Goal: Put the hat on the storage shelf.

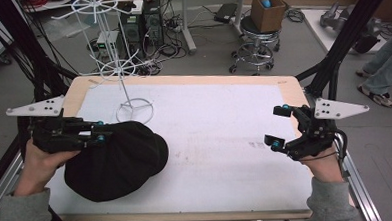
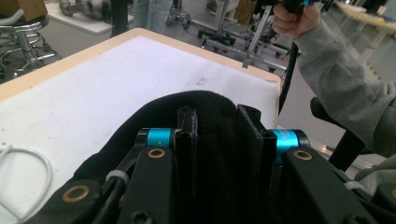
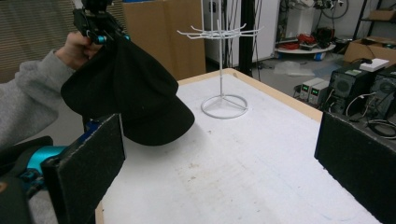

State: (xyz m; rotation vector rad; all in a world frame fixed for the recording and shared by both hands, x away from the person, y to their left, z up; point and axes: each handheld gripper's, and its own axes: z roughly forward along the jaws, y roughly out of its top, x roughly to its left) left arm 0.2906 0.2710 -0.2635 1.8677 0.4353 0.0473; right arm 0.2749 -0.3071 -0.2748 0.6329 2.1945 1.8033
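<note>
A black cap [image 1: 116, 161] hangs from my left gripper [image 1: 101, 130], whose jaws are shut on its edge at the table's left side. In the left gripper view the cap's fabric [image 2: 205, 107] bunches between the two jaws of the left gripper [image 2: 217, 116]. The right gripper view shows the cap [image 3: 130, 88] lifted, its brim just above the white mat, under the left gripper [image 3: 100, 28]. My right gripper [image 1: 279, 127] is open near the right edge, nothing between its pads [image 3: 88, 163].
A white wire display rack [image 1: 123, 83] stands on the mat [image 1: 225, 129] at the back left, its ring base [image 3: 224, 106] just beyond the cap. Behind the table are a stool [image 1: 256, 45] with a cardboard box [image 1: 267, 10], computers and cables. A person's legs [image 1: 382, 67] stand far right.
</note>
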